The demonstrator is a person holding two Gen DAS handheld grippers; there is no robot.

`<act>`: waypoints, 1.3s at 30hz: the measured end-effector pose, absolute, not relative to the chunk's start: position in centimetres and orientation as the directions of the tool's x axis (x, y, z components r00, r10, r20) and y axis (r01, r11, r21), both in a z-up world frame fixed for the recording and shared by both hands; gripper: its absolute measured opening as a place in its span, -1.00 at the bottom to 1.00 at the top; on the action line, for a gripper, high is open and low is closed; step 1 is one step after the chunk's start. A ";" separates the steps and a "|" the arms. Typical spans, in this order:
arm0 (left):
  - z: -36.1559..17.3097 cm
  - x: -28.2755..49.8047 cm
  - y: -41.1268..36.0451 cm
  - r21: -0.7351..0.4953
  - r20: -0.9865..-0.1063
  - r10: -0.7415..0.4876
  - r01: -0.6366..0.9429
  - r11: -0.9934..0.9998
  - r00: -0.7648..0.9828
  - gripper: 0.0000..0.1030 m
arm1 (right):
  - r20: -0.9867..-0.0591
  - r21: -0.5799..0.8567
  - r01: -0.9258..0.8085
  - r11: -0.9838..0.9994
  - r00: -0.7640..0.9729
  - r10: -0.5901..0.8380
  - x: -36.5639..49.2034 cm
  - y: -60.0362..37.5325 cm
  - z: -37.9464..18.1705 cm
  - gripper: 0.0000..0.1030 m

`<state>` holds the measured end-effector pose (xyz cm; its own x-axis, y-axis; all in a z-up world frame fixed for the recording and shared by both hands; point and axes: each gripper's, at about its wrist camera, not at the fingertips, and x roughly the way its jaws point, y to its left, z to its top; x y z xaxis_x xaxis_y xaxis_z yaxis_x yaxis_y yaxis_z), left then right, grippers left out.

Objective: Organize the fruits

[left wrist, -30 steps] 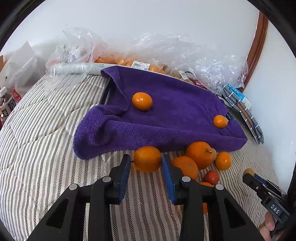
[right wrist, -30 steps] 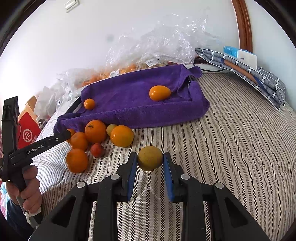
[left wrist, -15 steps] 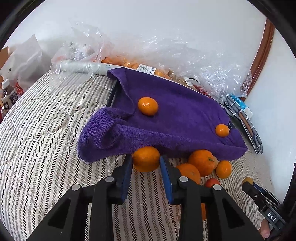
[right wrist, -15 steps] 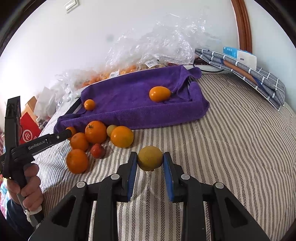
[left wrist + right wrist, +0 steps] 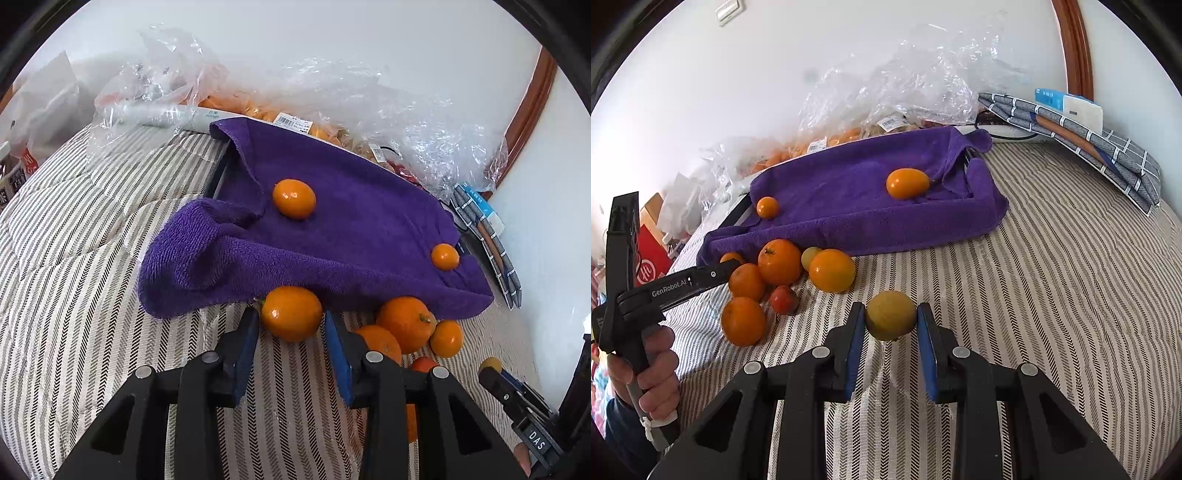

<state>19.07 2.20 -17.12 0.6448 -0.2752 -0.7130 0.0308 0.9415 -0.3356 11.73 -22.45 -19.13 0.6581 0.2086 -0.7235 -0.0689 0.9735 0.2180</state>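
My left gripper (image 5: 290, 325) is shut on an orange (image 5: 291, 314) just in front of the purple towel-lined tray (image 5: 351, 236). The tray holds an oval orange fruit (image 5: 294, 199) and a small orange fruit (image 5: 445, 257). My right gripper (image 5: 891, 317) is shut on a yellow-green fruit (image 5: 891, 314) above the striped bedding. A pile of oranges (image 5: 779, 261), a small red fruit (image 5: 784, 300) and a small green fruit (image 5: 809, 257) lies by the tray's near edge. The left gripper also shows in the right wrist view (image 5: 713, 275).
Clear plastic bags with more oranges (image 5: 258, 110) lie behind the tray against the wall. A folded checked cloth with a box (image 5: 1086, 136) lies at the right. A red carton (image 5: 650, 258) stands at the left. Striped bedding (image 5: 1071, 295) covers the surface.
My left gripper has carried its orange forward toward the tray's near edge. My right gripper has stayed put, still holding the yellow-green fruit.
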 end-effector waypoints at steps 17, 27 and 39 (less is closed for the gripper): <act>-15.5 17.1 2.9 -0.308 -0.638 -0.215 0.011 0.951 0.740 -0.37 | -0.709 0.228 -0.052 0.972 0.676 0.202 11.4 -23.0 -18.9 -0.45; -14.7 16.7 4.0 -0.310 -0.598 -0.168 -0.034 0.950 0.783 -0.37 | -0.682 0.250 -0.015 0.968 0.707 0.187 10.8 -23.8 -18.4 -0.45; -12.7 16.3 5.9 -0.362 -0.554 -0.181 -0.040 0.931 0.812 -0.37 | -0.635 0.214 -0.064 0.975 0.749 0.188 11.5 -23.6 -14.8 -0.45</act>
<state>16.32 5.90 -12.72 0.8123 -0.1810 -0.5545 -0.0399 0.9312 -0.3624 11.50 -23.64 -14.82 0.7493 0.1884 -0.6349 -0.0636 0.9747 0.2142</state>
